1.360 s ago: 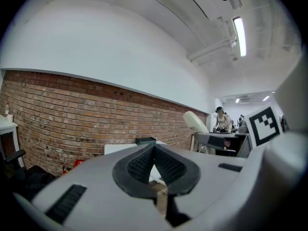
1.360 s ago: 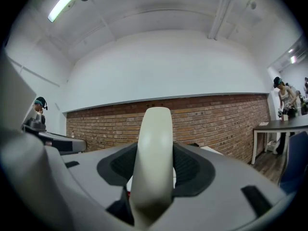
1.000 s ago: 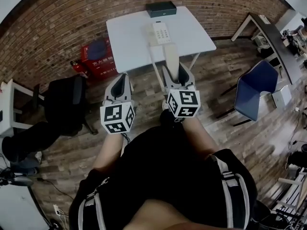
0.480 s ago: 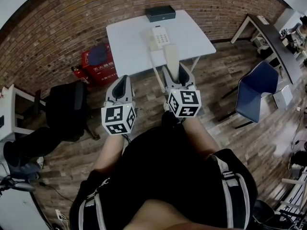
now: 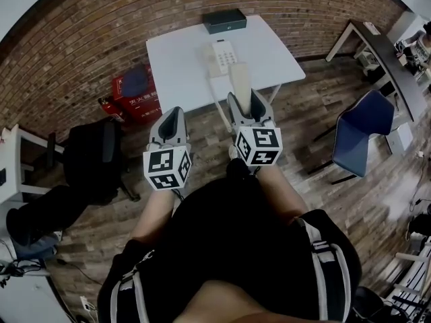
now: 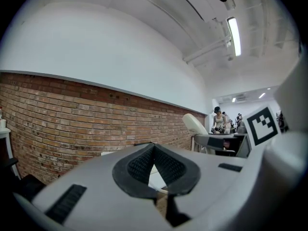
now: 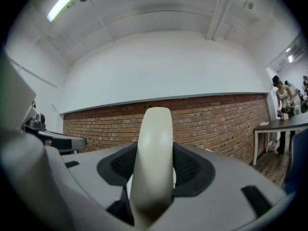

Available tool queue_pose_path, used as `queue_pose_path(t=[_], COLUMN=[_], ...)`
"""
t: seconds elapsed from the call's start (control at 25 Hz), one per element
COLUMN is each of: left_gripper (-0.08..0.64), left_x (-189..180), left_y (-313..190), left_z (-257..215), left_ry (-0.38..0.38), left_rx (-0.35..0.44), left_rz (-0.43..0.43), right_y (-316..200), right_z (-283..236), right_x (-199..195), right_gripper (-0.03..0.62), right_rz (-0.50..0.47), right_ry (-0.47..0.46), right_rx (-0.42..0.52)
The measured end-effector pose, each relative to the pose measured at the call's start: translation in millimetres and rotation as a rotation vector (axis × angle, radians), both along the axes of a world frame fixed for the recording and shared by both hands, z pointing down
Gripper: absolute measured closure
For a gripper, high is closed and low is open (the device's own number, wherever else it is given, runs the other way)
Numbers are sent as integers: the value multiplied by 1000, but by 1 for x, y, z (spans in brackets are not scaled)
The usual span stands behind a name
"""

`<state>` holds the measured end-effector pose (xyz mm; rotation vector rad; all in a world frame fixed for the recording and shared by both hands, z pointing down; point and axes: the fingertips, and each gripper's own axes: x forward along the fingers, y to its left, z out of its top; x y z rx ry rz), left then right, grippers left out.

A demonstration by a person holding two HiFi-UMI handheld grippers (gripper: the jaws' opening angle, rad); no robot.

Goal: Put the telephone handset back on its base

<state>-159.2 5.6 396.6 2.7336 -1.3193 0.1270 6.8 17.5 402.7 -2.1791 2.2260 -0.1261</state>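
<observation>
The cream telephone base (image 5: 221, 56) with its keypad lies on the white table (image 5: 182, 62) ahead of me. My right gripper (image 5: 243, 103) is shut on the cream handset (image 5: 240, 81), which sticks forward over the table's near edge, just short of the base. In the right gripper view the handset (image 7: 154, 143) stands upright between the dark pads (image 7: 188, 166) of the right gripper (image 7: 153, 171). My left gripper (image 5: 172, 116) hangs beside it over the wooden floor, short of the table. In the left gripper view the left gripper (image 6: 154, 149) has its pads meeting at the tips with nothing between them.
A dark box (image 5: 225, 20) sits at the table's far edge against the brick wall. A red case (image 5: 138, 89) stands left of the table, a black chair (image 5: 94, 150) further left, a blue chair (image 5: 357, 136) at right, and a dark desk (image 5: 377, 49) beyond it.
Both grippers have moved forward towards the table together. The handset now reaches further over the table's near edge, closer to the base.
</observation>
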Motion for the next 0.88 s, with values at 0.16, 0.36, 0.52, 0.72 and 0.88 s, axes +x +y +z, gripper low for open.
queue_pose_path(t=[0.16,0.36,0.52,0.72,0.88], left_gripper=[563,563,563,563,563], left_x=[13,29,44,64,81], left_y=[-20,-51,-78,-116,-144], left_z=[6,10,13,19,22], left_ry=[-9,-16,-14,-11,-20], left_rx=[-2,-6,-26,-55,-75], left_rz=[-7,-20,-36,-61,-83], right_y=[-22,-58,-92,-132,-165], right_z=[7,14,18,23,28], right_x=[12,29,42,57,71], right_gripper=[394,394,394,394,394], right_rz=[-11,-19,-48,-87,-117], right_ry=[-9,-22,-25,-29,-47], right_rx=[-5,-13,-36,-59,-80])
